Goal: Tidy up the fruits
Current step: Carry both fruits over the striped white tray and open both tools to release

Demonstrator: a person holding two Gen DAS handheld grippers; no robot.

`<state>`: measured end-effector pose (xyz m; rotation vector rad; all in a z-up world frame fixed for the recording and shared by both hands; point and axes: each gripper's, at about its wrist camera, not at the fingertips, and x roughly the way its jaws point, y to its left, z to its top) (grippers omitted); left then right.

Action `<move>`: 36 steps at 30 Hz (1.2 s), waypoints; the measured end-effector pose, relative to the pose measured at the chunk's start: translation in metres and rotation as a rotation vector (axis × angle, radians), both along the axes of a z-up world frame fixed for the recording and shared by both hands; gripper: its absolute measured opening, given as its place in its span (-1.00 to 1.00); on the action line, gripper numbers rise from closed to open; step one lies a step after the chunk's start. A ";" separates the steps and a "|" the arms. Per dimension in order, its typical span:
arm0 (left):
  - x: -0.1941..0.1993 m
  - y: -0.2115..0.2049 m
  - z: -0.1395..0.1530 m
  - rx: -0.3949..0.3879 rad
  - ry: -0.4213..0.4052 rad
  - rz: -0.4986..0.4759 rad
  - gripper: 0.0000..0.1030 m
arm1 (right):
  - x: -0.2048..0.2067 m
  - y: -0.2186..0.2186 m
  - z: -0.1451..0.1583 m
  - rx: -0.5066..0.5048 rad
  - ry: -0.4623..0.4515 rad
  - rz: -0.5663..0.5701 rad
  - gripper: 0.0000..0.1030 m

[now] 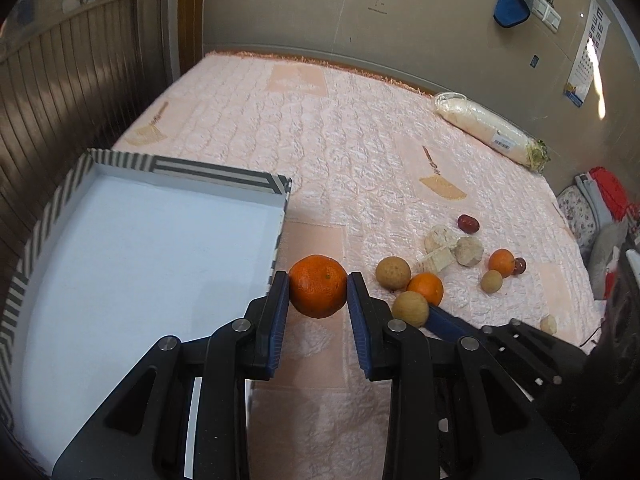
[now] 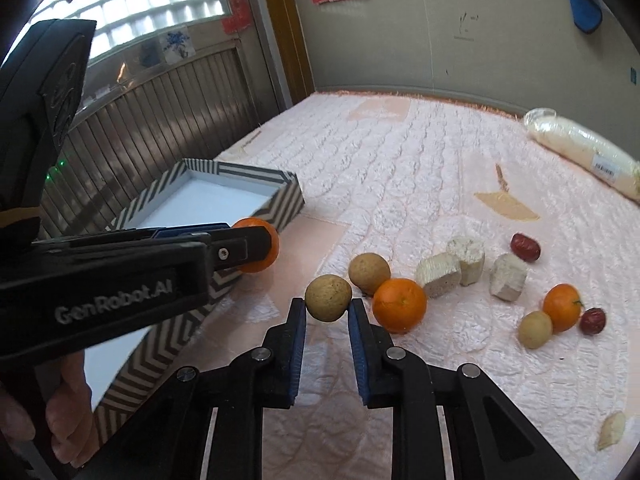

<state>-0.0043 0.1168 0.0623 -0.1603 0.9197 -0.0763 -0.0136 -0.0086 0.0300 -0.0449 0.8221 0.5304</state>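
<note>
My left gripper (image 1: 318,282) is shut on an orange tangerine (image 1: 318,286), held just right of the striped white tray (image 1: 160,168); the tangerine (image 2: 269,250) and the tray (image 2: 240,172) also show in the right wrist view. My right gripper (image 2: 327,312) is shut on a round tan fruit (image 2: 328,298), seen also in the left wrist view (image 1: 410,309). On the pink quilt lie another tan fruit (image 2: 369,273), a tangerine (image 2: 399,305), a second tangerine (image 2: 561,307), a small tan fruit (image 2: 535,329) and two red dates (image 2: 525,247) (image 2: 593,321).
Pale cut chunks (image 2: 438,274) lie among the fruit, and one more piece (image 2: 610,430) lies near the right edge. A wrapped white radish (image 1: 486,126) lies at the far right by the wall. A wooden panelled wall (image 1: 60,92) stands left of the bed.
</note>
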 end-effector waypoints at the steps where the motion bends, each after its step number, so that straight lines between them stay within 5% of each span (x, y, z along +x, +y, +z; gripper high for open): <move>1: -0.003 0.001 0.002 0.008 -0.007 0.002 -0.44 | -0.002 0.001 0.003 -0.004 -0.006 -0.001 -0.60; 16: -0.035 0.072 0.022 0.098 -0.049 0.142 -0.44 | -0.018 0.053 0.038 -0.017 -0.072 0.108 -0.60; 36: -0.012 0.129 -0.023 0.122 0.078 0.274 -0.44 | 0.015 0.151 -0.008 -0.138 0.024 0.275 -0.59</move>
